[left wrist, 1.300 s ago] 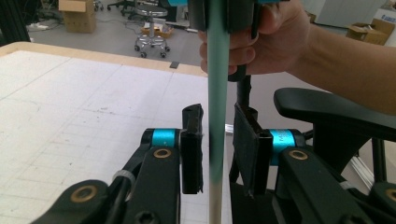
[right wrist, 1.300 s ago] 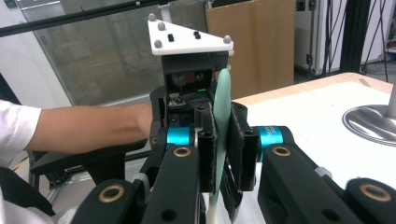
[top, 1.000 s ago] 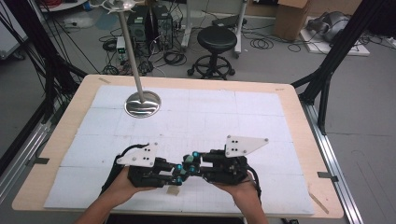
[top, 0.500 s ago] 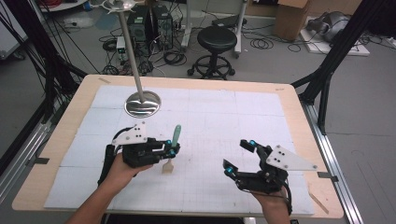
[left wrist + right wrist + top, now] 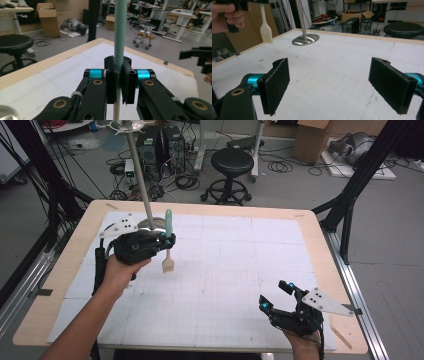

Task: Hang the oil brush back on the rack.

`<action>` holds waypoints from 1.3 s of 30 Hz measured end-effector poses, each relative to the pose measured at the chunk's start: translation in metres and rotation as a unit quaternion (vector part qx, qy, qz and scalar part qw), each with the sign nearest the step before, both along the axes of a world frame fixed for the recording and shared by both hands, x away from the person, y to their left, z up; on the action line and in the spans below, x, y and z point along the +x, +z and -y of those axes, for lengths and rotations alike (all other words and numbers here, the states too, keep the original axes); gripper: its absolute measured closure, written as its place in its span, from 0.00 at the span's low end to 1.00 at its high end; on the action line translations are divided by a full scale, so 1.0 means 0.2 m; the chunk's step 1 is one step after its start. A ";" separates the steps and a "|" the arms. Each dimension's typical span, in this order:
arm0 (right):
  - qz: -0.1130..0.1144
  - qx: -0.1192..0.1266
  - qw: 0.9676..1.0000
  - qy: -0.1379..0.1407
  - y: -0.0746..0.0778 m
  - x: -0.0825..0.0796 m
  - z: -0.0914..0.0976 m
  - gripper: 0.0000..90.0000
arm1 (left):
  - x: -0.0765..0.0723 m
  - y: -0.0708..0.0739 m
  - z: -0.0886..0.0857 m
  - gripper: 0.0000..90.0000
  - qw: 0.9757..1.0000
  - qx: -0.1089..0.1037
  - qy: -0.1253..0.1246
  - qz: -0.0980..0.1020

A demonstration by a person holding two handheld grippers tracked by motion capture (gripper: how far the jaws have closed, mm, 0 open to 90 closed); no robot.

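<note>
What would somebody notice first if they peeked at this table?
Probably the little brush with a pale green handle, held upright above the table's left side, bristles down, clamped in the left gripper. Just behind it a tall shiny metal stand rises from a round base. Down at the near right corner, the right gripper sits with its jaws wide open and nothing between them.

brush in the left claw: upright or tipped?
Upright. The brush stands vertical in the left claw, green handle up, pale head hanging clear above the table. In the left gripper view both pads clamp its handle.
</note>
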State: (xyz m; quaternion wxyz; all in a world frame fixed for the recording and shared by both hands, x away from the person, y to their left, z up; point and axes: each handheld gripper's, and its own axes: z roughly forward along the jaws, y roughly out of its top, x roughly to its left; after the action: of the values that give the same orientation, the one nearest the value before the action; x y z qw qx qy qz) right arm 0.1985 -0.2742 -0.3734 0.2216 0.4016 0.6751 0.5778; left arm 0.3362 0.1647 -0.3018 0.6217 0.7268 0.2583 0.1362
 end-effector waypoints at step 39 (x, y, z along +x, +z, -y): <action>-0.017 0.010 0.999 -0.031 -0.04 0.01 0.07 0.17 | 0.53 0.46 -0.10 0.93 0.990 -0.019 0.138 0.026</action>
State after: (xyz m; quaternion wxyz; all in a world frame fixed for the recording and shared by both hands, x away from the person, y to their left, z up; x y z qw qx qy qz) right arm 0.2004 -0.2873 -0.3808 0.2238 0.4339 0.6600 0.5709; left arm 0.4413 0.1840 -0.2101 0.6174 0.6683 0.3424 0.2344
